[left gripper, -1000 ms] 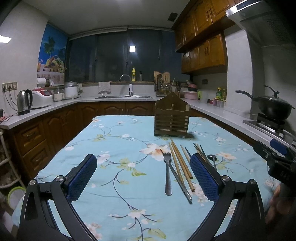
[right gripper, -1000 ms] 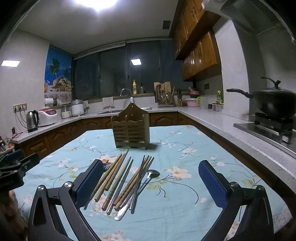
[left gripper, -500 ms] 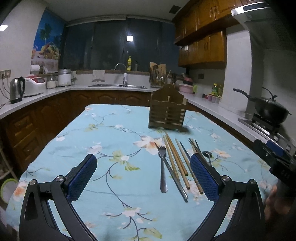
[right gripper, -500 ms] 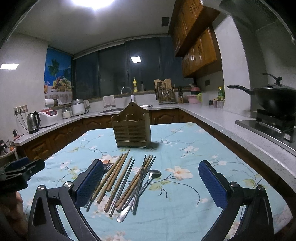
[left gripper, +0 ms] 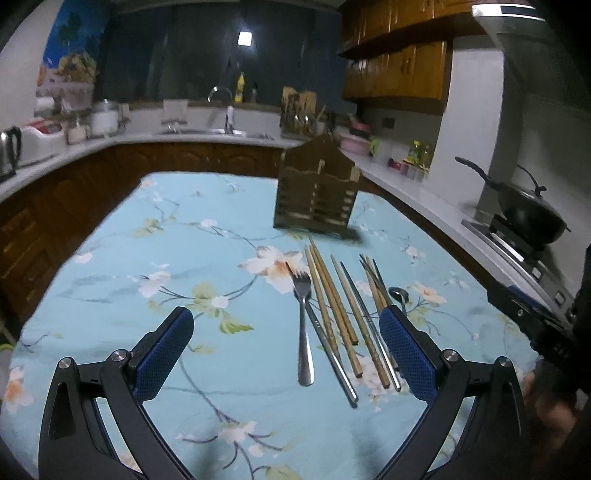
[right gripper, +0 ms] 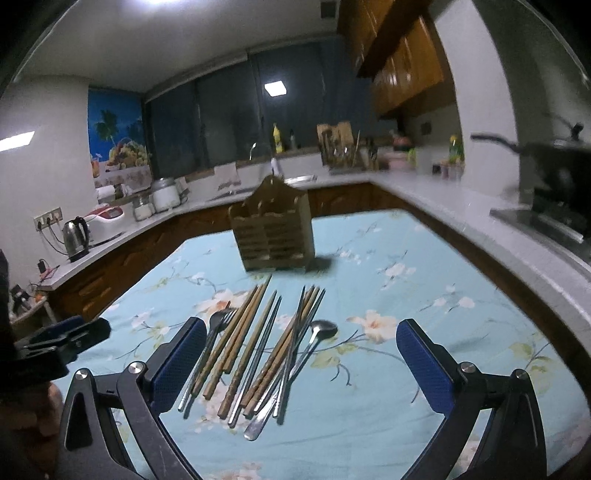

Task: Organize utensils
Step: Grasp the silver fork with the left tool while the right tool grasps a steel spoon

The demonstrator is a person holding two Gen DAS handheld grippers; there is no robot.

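Dim kitchen lit from a bright ceiling lamp (right gripper: 166,2), its square reflection (right gripper: 276,88) showed in dark window glass, motion blur smeared the wok (right gripper: 550,162) and counters, fisheye bending and black vignette marked edges.

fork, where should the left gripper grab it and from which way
Grip the fork at its narrow neck, from above, jaws closing across it. It lies flat on the tablecloth, tines toward the holder. A steel chopstick crowds its right side, so the left gripper should stay left.
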